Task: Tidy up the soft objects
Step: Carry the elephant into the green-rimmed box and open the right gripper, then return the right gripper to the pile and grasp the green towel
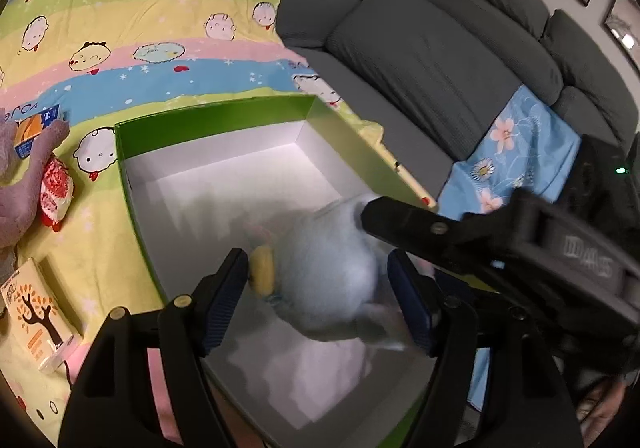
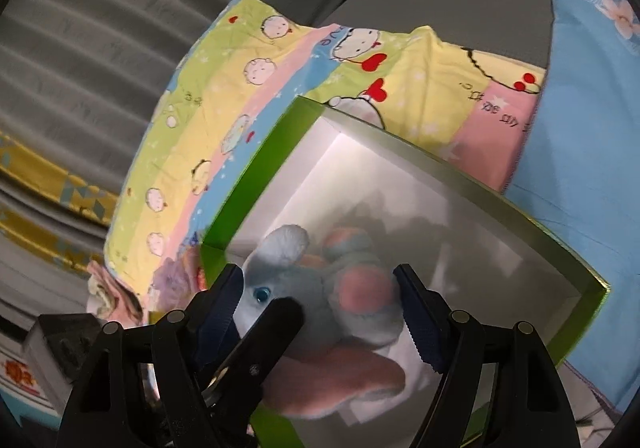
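- We see a pale blue plush elephant (image 1: 332, 272) with pink ears over the white inside of the green box (image 1: 128, 184), at the box's near end; our pictures are blurred there, so we cannot tell whether it rests on the floor of the box.
- The left gripper (image 1: 320, 302) straddles the toy: one pad is by its yellow patch, the other against its far flank. Whether the pads press on it we cannot tell.
- The right gripper (image 2: 320, 312) has its jaws either side of the elephant's head and pink ear, and again we cannot tell whether they pinch it; one finger of the left gripper crosses in front of the toy in this view.
- The box sits on a cartoon-print quilt (image 1: 152, 60) in green, yellow, pink and blue bands.
- Left of the box on the quilt we see a red-and-white pouch (image 1: 56, 192), a purple plush toy (image 1: 24, 184) just beside it, a blue-and-orange carton (image 1: 38, 132) behind that, and a carton with a tree drawing (image 1: 38, 322) nearer to us.
- Beyond the box stands a grey sofa (image 1: 432, 48), with a blue flowered cloth (image 1: 508, 156) draped over its seat to the box's right.
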Available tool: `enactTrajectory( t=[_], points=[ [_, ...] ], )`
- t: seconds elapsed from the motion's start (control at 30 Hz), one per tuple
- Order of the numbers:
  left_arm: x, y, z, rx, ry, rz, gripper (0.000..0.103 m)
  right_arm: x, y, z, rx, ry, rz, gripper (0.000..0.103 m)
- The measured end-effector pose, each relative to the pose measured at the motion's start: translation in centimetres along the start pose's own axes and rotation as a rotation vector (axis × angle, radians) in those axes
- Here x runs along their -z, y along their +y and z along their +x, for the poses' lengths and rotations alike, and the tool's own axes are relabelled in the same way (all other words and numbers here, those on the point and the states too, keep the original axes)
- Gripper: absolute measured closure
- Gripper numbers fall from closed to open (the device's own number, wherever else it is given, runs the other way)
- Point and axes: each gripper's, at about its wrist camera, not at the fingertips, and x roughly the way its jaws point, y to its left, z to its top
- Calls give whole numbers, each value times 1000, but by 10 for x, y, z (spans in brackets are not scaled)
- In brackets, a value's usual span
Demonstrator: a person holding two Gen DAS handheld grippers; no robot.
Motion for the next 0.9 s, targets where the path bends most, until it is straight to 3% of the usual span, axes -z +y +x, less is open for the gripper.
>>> enactTrajectory(
  t=[0.07, 0.23, 0.4, 0.53, 0.6, 0.73, 0.9],
  points=[
    [0, 0, -13, 13, -27, 1, 30, 1, 1, -2, 22, -14, -10, 23],
    [4, 3, -53, -47, -94, 27, 25, 4, 11, -12, 27, -52, -53, 11],
    [13, 29, -103, -116, -173, -55, 15, 10, 26, -26, 108, -141, -117, 10],
    [25, 53, -143, -228, -232, -95, 13, 16, 37, -41, 112, -210, -153, 9],
    [34, 68, -162, -310, -256, -103, 4, 19, 44, -46, 82, -226, -175, 9],
    [58, 104, -193, -550, -292, -168, 1, 32, 68, -48, -1, -224, -247, 1],
    [92, 149, -206, -608, -264, -267, 1, 57, 106, -33, -90, -175, -346, 0]
  ],
)
